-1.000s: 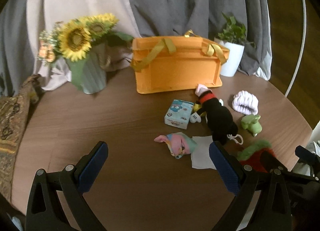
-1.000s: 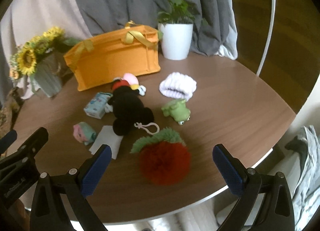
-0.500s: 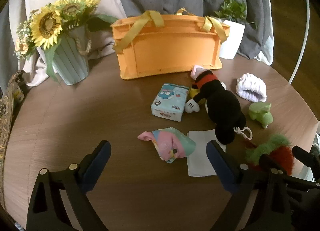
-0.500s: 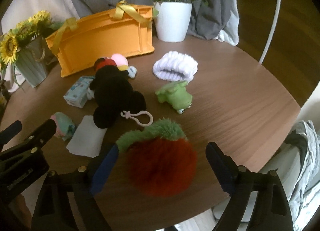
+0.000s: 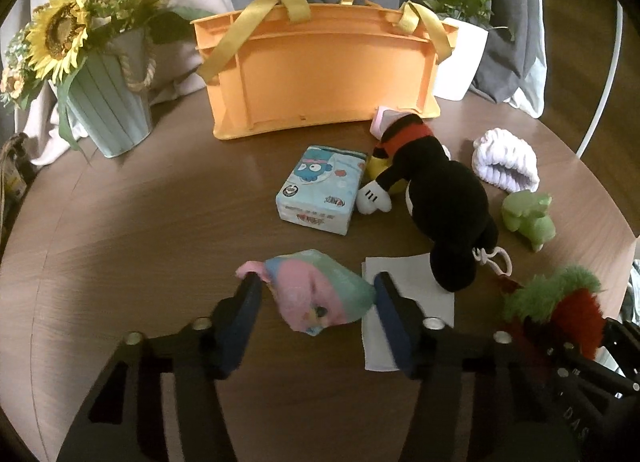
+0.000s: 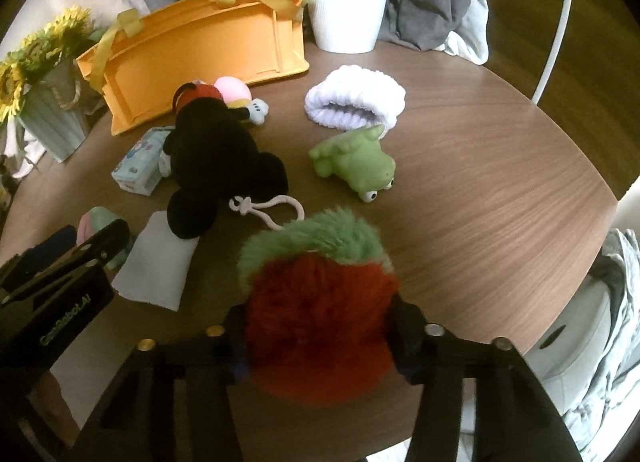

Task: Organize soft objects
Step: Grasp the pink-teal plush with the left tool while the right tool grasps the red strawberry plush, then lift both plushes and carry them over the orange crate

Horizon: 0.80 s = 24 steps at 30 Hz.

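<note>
My left gripper (image 5: 316, 286) is shut on a pink and green plush toy (image 5: 320, 294) at the table's near side. My right gripper (image 6: 316, 314) is shut on a fuzzy red ball with a green tuft (image 6: 316, 302). A black mouse plush (image 5: 444, 190) lies in the middle, also in the right wrist view (image 6: 216, 158). A green frog toy (image 6: 352, 162), a white knitted piece (image 6: 356, 102), a blue tissue pack (image 5: 320, 194) and a white cloth square (image 5: 408, 318) lie around it. An orange basket (image 5: 320, 74) with yellow handles stands behind.
A green pot of sunflowers (image 5: 104, 102) stands at the back left. A white plant pot (image 6: 348, 10) stands at the back right. The round wooden table (image 6: 500, 182) ends close on the right. Grey curtains hang behind.
Both grippers moved forward and down and closed: the left on the pink and green plush, the right on the red fuzzy ball.
</note>
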### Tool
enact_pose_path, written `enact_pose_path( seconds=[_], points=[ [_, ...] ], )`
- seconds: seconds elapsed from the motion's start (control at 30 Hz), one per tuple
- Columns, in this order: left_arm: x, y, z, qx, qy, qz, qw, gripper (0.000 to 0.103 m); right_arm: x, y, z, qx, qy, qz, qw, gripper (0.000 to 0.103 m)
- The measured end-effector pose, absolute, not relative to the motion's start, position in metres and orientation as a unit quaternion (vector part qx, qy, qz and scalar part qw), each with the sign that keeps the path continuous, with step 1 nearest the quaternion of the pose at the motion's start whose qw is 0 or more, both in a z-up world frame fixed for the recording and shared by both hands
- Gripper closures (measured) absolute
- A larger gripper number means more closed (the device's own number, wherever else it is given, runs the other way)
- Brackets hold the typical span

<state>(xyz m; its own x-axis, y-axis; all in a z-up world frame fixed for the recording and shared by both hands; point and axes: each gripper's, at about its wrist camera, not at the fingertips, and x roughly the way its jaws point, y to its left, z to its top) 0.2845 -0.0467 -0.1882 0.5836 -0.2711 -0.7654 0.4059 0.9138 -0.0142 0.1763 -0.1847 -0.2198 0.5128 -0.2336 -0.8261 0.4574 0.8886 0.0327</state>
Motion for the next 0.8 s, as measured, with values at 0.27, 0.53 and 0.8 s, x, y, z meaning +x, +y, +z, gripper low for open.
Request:
enact_pose_path(
  seconds=[0.27, 0.53, 0.8],
  points=[
    [0.284, -0.041, -0.181, 0.081, 0.403, -0.206, 0.888, 0.062, 0.177, -0.179, -0.210, 0.111, 0.438, -0.206, 0.868, 0.065],
    [0.279, -0.026, -0.158, 0.066, 0.388, -0.217, 0.893, 0.063, 0.177, -0.170, -0.185, 0.105, 0.410, -0.204, 0.883, 0.065],
    [0.272, -0.012, -0.122, 0.072, 0.352, -0.232, 0.904, 0.063, 0.175, -0.157, -0.152, 0.098, 0.366, -0.203, 0.903, 0.065]
  ],
)
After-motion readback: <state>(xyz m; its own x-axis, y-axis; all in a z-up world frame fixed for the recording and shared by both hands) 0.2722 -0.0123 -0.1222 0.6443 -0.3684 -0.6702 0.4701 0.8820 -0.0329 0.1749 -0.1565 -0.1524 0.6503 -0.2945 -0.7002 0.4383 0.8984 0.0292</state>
